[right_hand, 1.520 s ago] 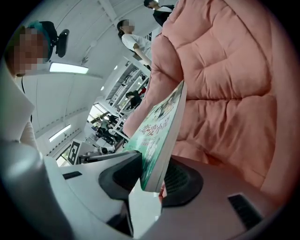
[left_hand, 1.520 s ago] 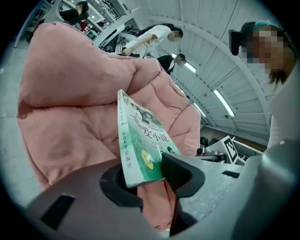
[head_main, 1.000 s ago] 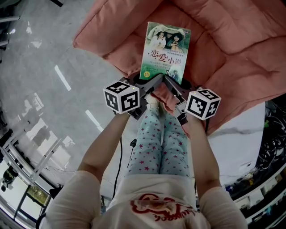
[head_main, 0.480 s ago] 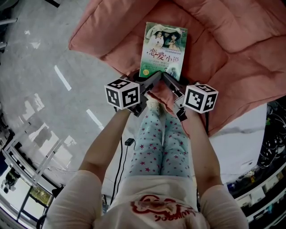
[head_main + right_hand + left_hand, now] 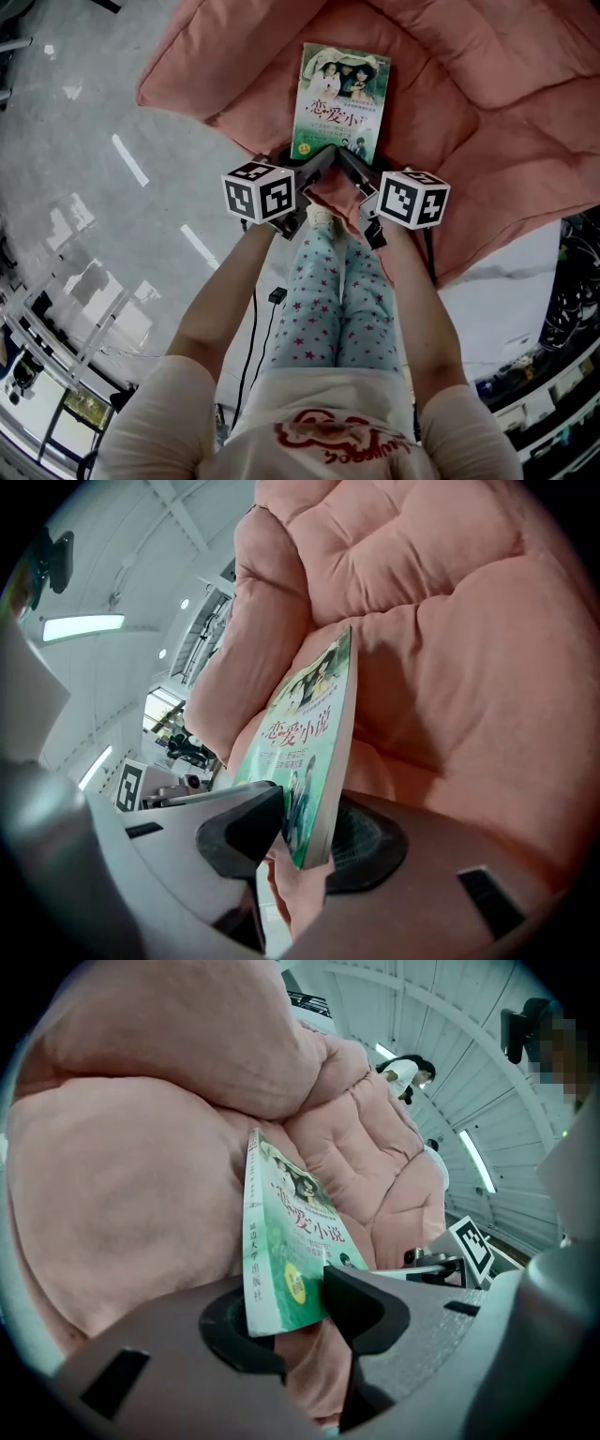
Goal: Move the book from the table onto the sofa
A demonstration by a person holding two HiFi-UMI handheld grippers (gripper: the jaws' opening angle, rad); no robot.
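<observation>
left gripper [image 5: 298, 1309] and right gripper [image 5: 302, 834] each clamp a near corner of the book [image 5: 339, 101]. whether it rests on the sofa [image 5: 487, 122] is hard to tell.

A cream short-sleeved top [image 5: 319, 417] carries a red chest print; pale blue trousers [image 5: 337, 309] are dotted with red stars. The left tool [image 5: 317, 166] and right tool [image 5: 349, 166] are dark grey, each bearing a white cube [image 5: 260, 194] with black square markers. A thin black cable [image 5: 254, 328] hangs alongside.
</observation>
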